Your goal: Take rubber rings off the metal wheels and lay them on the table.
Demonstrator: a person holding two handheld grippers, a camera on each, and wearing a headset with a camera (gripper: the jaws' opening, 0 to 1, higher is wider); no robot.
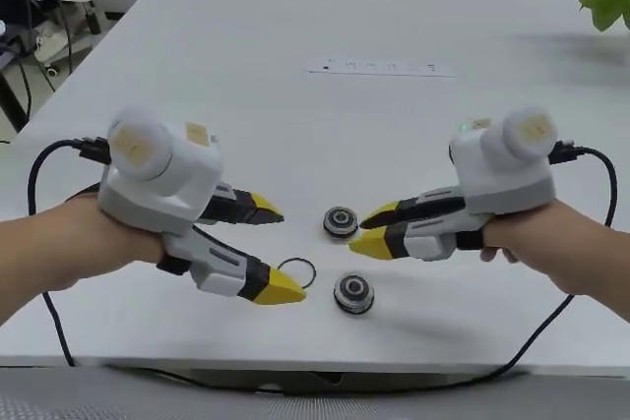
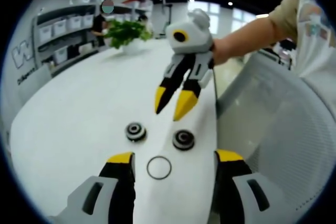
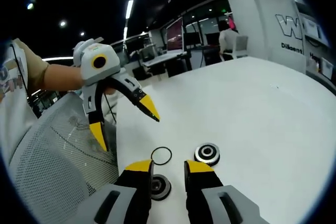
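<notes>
A: Where is the thin black rubber ring [image 2: 147, 167]?

B: It lies flat on the white table [image 1: 295, 66] near the front edge, with nothing touching it. In the left gripper view it sits just beyond that gripper's two yellow tips, in line with the gap between them.

A: And how is the left gripper [image 1: 289, 253] held?

B: Its jaws are spread wide and it grips nothing. It hangs over the near left part of the table, pointing right. In the head view the ring shows just beside its nearer tip.

A: What about the wheels?

B: There are two small round metal wheels, each with a dark band around a silvery hub. The far wheel [image 1: 341, 221] and the near wheel [image 1: 353, 293] both stand to the right of the ring, apart from it and from each other.

A: And the right gripper [image 1: 359, 230]?

B: It points left, with its jaws parted by only a narrow gap and nothing between them. In the head view its tips show just right of the far wheel. In the right gripper view the near wheel lies below the gap, partly hidden by one jaw. I cannot tell whether the tips touch either wheel.
</notes>
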